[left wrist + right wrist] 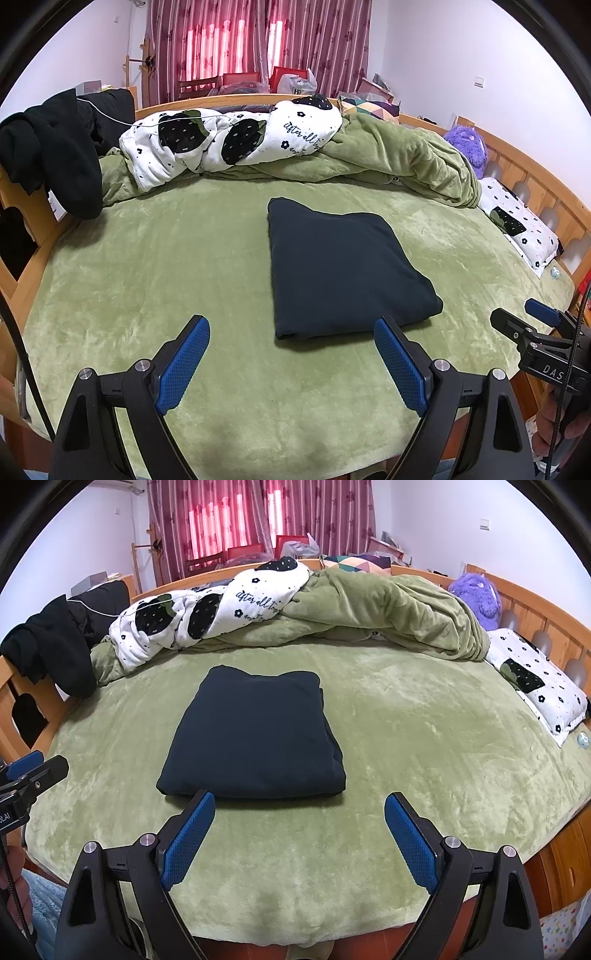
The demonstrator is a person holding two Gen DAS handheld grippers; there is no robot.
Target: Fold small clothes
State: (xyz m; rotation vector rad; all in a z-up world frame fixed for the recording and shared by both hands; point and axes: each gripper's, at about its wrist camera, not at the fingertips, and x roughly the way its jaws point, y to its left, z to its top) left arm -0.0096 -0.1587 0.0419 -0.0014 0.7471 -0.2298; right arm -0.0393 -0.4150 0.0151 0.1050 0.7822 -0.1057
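Green plush bedding covers a wide wooden bed [535,192], with a heaped green duvet [388,155] and a white strawberry-print blanket [229,140] pushed to the far side, which leaves the near half open as a folding surface. On that open area lies the garment [340,269], a dark navy piece already folded into a compact, roughly square stack; it sits near the front edge, presumably so both tools can reach it without stretching. From how tidy the stack looks, the folding seems finished or nearly so. The left tool [291,354] hangs just short of the garment's near edge with its 2 blue pads spread wide and nothing between them; its right pad overlaps the garment's near corner in the picture, but whether it touches the cloth cannot be told. The right tool [299,830] is likewise released and empty, its left pad just at the near-left corner of the stack. Each tool shows up at the edge of the other's view, so they are side by side, facing the garment. What kind of garment it is cannot be made out: no sleeves, collar or label show, and the number of layers is hidden, though a bunched edge shows on its right side. A black garment [62,147] hangs over the left rail, a purple plush toy [467,142] sits at the far right, and a pillow [517,221] lies along the right rail. Things beyond the bed by the red curtain [258,40] are too cluttered to identify.
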